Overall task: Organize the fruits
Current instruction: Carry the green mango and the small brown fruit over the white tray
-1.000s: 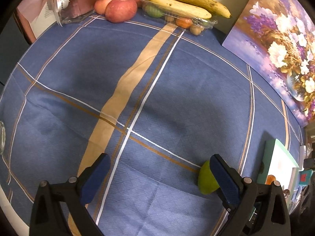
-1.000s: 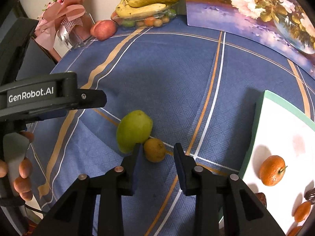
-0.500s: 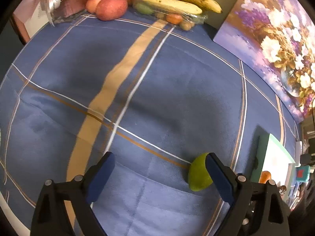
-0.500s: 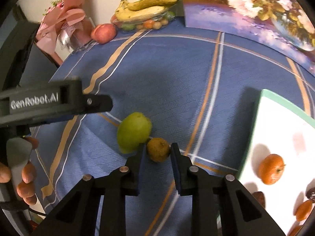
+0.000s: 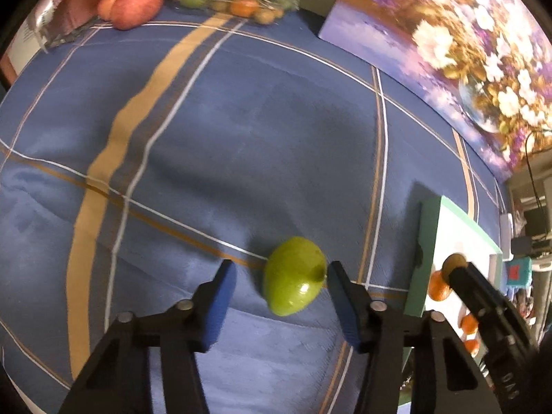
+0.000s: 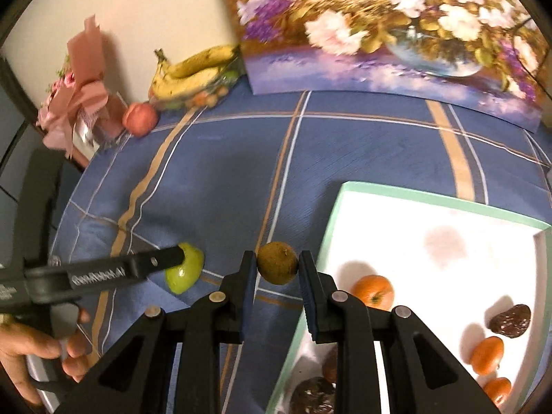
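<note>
Above the blue desk, the right tongs have lifted the small brown fruit, clamped, toward the tray. The left tongs have just been closing around the green pear, not yet gripping.

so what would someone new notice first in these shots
The small brown round fruit clamped in the right gripper, lifted near the edge of the white tray with a green rim. Next, the green pear-shaped fruit on the blue plaid tablecloth, sitting between the left gripper's jaws, which have just been closing and do not yet press on it. Behind, a large flower painting leans against the wall.
</note>
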